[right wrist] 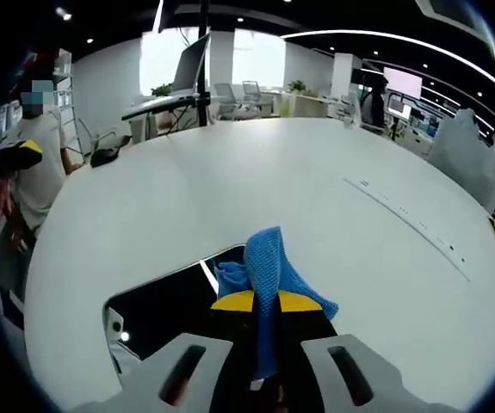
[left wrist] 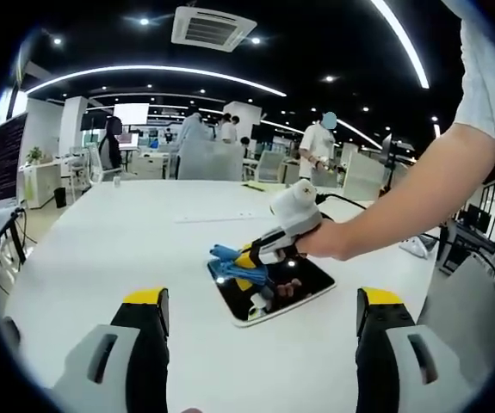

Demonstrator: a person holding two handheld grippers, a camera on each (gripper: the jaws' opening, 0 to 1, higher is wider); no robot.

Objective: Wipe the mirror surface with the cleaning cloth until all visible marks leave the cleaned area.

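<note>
A dark rectangular mirror lies flat on the white table. In the left gripper view, a hand brings my right gripper in from the right, pressing a blue cleaning cloth onto the mirror's left part. My left gripper is held back from the mirror, near the table's front, with its jaws wide apart and nothing between them. In the right gripper view, my right gripper is shut on the blue cloth, which bunches up past the jaws over the mirror. Ceiling lights reflect in the glass.
The round white table stretches far behind the mirror. A black object with a cable lies near its far edge. A person stands at the left. Desks, chairs and several people fill the office beyond.
</note>
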